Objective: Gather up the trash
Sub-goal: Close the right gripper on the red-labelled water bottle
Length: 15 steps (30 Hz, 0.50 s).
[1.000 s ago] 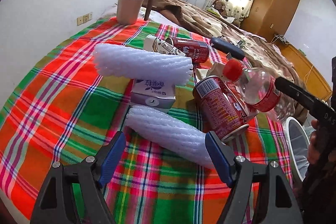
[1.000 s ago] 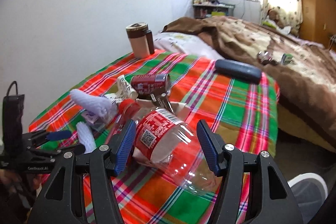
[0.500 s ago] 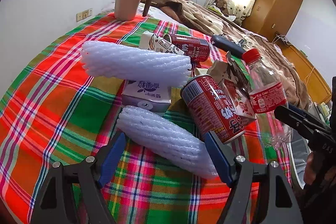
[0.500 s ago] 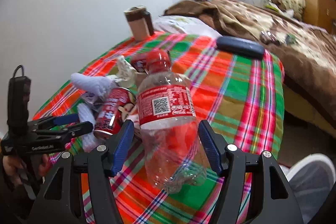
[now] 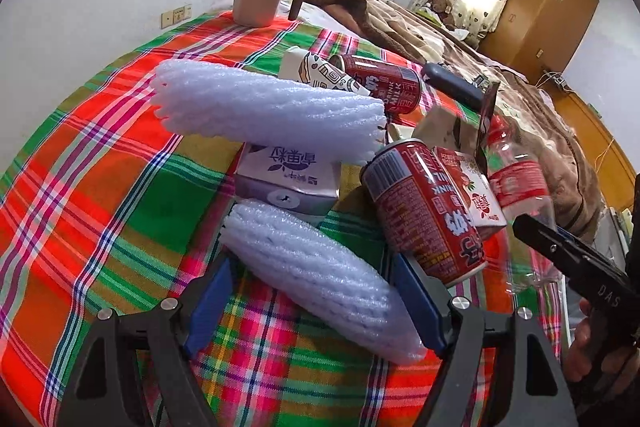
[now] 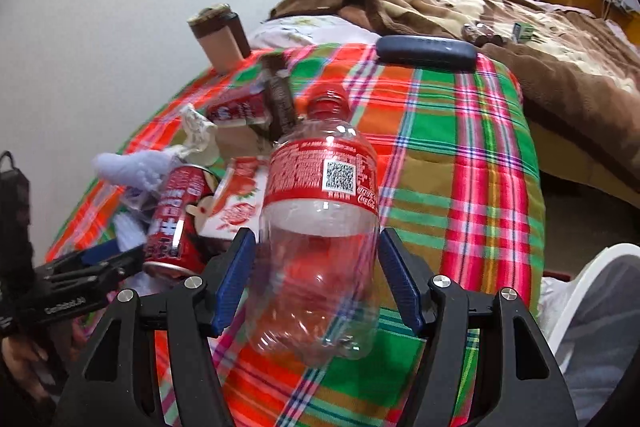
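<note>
Lying between the blue pads of the left gripper [image 5: 316,301], a white foam net sleeve [image 5: 320,279] (ribbed, soft-looking) ran its long axis from eleven o'clock down to five o'clock; the jaws stood released, with a gap at the left pad, though contact at the right pad could not be told. At one o'clock from it a red milk can [image 5: 424,211] leaned, rim toward eleven o'clock. A larger foam sleeve [image 5: 268,107] rested on a purple carton [image 5: 286,179] at twelve o'clock. Underneath spread a red, green and orange plaid cloth [image 5: 100,187], white wall at nine o'clock, bed with brown blanket [image 6: 520,27] at two o'clock. The right gripper [image 6: 318,279] stood unclenched around a clear plastic bottle [image 6: 320,227], red label, red cap toward twelve o'clock, its axis nearly upright, neither pad visibly pressing.
</note>
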Available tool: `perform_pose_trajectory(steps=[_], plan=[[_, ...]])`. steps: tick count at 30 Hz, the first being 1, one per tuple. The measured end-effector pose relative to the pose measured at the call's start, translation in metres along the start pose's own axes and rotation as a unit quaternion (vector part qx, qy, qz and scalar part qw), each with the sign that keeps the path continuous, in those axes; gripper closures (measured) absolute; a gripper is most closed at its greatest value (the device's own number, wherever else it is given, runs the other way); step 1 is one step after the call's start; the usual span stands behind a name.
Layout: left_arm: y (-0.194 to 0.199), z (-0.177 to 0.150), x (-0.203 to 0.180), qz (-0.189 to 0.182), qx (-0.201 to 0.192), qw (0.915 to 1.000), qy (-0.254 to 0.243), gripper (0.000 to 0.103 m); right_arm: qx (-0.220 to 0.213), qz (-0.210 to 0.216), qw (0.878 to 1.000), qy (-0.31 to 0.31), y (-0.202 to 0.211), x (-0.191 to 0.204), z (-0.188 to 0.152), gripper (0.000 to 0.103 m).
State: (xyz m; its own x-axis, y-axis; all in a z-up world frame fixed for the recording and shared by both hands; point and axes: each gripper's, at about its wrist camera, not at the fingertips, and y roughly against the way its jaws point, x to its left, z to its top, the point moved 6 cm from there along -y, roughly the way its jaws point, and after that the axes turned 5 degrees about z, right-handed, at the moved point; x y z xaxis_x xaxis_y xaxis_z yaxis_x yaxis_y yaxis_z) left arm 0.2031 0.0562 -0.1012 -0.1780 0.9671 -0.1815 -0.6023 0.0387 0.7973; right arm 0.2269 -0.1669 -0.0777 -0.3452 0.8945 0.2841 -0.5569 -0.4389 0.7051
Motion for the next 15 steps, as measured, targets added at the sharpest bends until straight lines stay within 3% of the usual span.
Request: perform_pose_trajectory(steps=[7, 15], plan=[[0.0, -0.004, -0.005, 0.024, -0.001, 0.9992, -0.032, 0.027, -0.009, -0.012, 1.0, -0.015, 0.005, -0.004, -0.004, 0.04], [0.013, -0.014, -0.001, 0.016, 0.007, 0.9982, -0.058, 0.042, -0.025, -0.017, 0.999, -0.028, 0.016, -0.005, -0.01, 0.042]])
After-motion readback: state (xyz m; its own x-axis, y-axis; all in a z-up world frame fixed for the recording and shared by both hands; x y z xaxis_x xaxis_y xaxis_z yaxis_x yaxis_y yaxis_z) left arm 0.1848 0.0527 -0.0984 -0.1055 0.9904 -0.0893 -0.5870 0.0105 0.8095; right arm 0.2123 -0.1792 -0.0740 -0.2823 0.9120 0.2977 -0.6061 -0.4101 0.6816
